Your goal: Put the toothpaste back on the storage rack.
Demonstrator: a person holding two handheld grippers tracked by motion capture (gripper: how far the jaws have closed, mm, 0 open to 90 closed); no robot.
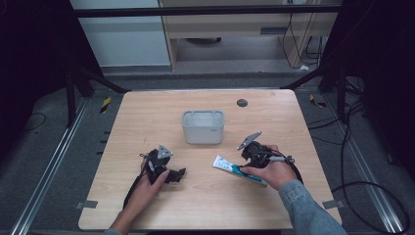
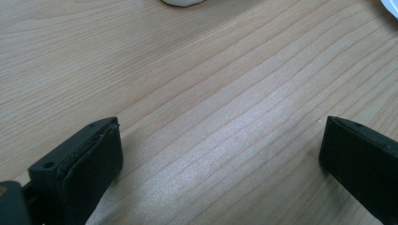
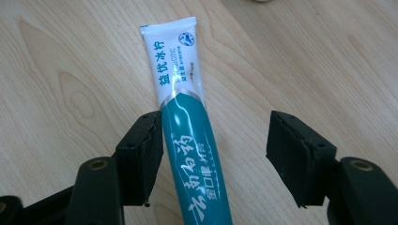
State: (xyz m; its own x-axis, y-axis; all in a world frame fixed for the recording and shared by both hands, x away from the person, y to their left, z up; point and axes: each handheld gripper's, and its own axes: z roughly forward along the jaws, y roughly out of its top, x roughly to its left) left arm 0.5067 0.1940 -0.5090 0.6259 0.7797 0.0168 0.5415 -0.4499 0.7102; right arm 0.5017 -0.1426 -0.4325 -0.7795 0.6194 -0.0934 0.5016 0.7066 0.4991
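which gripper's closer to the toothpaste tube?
Right. The right gripper straddles the toothpaste tube, fingers either side. The left gripper rests apart, across bare table.

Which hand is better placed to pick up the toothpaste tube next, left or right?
Right. The right gripper already straddles the toothpaste tube, one pad against it, the other apart. The left gripper sits open over bare table, away from the tube.

free: bare counter (image 1: 147, 112) on far left, far right, near edge | obstacle: tub (image 1: 203, 126) standing centre-far | obstacle: tube (image 1: 234, 169) lying right of centre, between right tongs (image 3: 213, 154) | gap: open wood between left tongs (image 1: 176, 175) and tube | far edge: dark disc (image 1: 242, 103)
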